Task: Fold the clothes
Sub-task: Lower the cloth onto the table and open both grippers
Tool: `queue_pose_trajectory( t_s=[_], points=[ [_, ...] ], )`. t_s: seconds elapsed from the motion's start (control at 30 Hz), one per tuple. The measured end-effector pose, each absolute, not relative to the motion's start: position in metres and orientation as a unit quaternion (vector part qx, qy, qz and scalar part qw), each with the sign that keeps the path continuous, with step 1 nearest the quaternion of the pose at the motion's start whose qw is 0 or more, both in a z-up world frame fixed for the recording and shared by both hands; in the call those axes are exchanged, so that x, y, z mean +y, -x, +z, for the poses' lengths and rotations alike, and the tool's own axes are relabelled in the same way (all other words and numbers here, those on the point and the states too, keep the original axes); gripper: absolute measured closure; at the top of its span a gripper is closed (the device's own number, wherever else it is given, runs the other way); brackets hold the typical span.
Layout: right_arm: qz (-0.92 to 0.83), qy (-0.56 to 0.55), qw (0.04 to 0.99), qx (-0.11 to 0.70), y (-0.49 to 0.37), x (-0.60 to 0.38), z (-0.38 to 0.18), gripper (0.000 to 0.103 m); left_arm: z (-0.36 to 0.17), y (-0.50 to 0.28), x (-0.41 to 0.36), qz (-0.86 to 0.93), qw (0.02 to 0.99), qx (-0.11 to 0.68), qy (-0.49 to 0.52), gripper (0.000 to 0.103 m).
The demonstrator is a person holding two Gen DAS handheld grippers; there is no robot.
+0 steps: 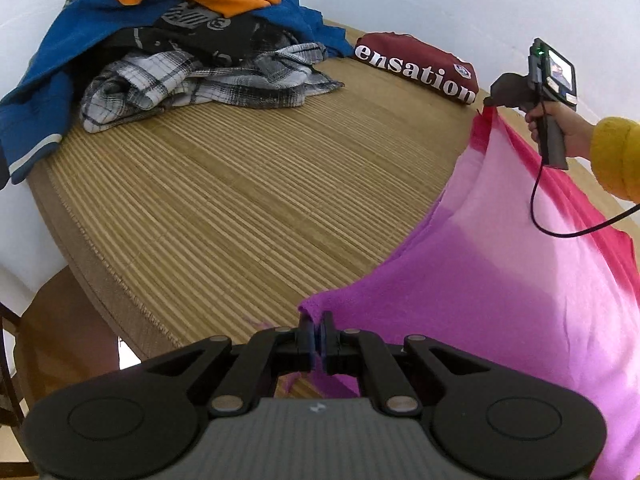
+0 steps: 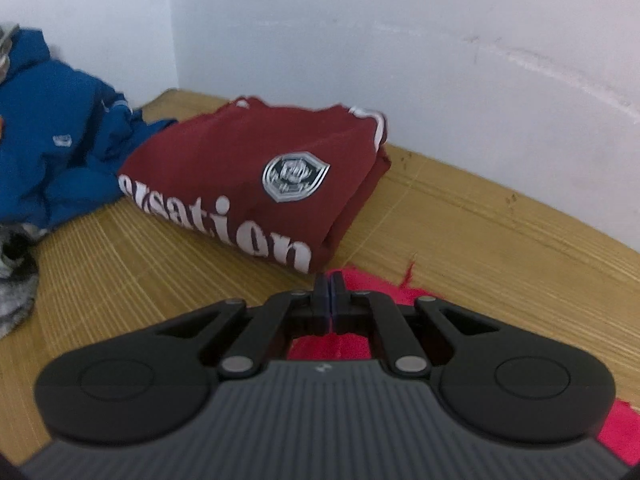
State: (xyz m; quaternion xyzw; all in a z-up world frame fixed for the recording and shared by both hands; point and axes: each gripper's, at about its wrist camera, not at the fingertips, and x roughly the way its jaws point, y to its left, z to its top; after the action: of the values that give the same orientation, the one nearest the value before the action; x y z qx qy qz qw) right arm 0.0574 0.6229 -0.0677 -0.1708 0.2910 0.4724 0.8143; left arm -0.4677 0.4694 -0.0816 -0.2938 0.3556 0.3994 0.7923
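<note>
Each tool (image 1: 318,334) has black linkage arms, silver rivets and a ribbed grey body; the right tool (image 1: 490,101) carries a small screen, black cable, perhaps a mustard knit sleeve (image 1: 618,156).

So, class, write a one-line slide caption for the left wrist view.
Both grippers, left and right, pinch corners of a pink-purple garment over the bamboo mat.

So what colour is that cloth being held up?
The cloth fades from red through pale pink to purple, best seen in the left wrist view.
</note>
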Motion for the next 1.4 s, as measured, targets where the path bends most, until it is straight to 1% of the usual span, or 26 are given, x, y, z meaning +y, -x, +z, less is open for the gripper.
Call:
queue_pose_trajectory(
  t_s=[0.37,0.47,0.5,0.53,0.57,0.6,0.63,0.7,0.83,1.0,1.2,1.4],
  points=[
    [0.464,0.195,0.808,0.305,-0.053,0.642,-0.091,0.097,-0.090,0.468,0.477,0.394,0.788,0.357,0.309,0.100],
    [0.460,0.202,0.803,0.321,-0.051,0.647,-0.095,0.095,-0.091,0.469,0.477,0.396,0.787,0.358,0.309,0.096],
    [0.458,0.205,0.803,0.323,-0.050,0.648,-0.095,0.093,-0.092,0.470,0.477,0.396,0.787,0.359,0.308,0.093],
    [0.453,0.210,0.805,0.321,-0.048,0.649,-0.094,0.087,-0.092,0.470,0.477,0.397,0.786,0.359,0.309,0.093],
    [0.449,0.214,0.807,0.319,-0.045,0.650,-0.093,0.074,-0.092,0.472,0.477,0.399,0.784,0.359,0.311,0.093],
    [0.446,0.216,0.809,0.317,-0.043,0.650,-0.091,0.065,-0.091,0.473,0.478,0.401,0.782,0.359,0.314,0.093],
    [0.445,0.214,0.811,0.315,-0.040,0.649,-0.088,0.063,-0.090,0.474,0.478,0.402,0.780,0.360,0.316,0.090],
    [0.448,0.205,0.812,0.311,-0.035,0.643,-0.078,0.062,-0.087,0.478,0.480,0.409,0.775,0.361,0.318,0.085],
    [0.466,0.181,0.806,0.317,-0.024,0.619,-0.051,0.062,-0.077,0.484,0.477,0.419,0.774,0.362,0.308,0.083],
    [0.498,0.210,0.785,0.304,0.003,0.552,-0.019,0.062,-0.059,0.479,0.470,0.409,0.787,0.353,0.297,0.076],
    [0.499,0.289,0.751,0.322,0.054,0.430,-0.014,0.062,-0.046,0.442,0.452,0.376,0.811,0.358,0.272,0.068],
    [0.488,0.239,0.745,0.387,0.114,0.292,-0.036,0.062,-0.045,0.401,0.438,0.341,0.821,0.389,0.242,0.066]
  ],
)
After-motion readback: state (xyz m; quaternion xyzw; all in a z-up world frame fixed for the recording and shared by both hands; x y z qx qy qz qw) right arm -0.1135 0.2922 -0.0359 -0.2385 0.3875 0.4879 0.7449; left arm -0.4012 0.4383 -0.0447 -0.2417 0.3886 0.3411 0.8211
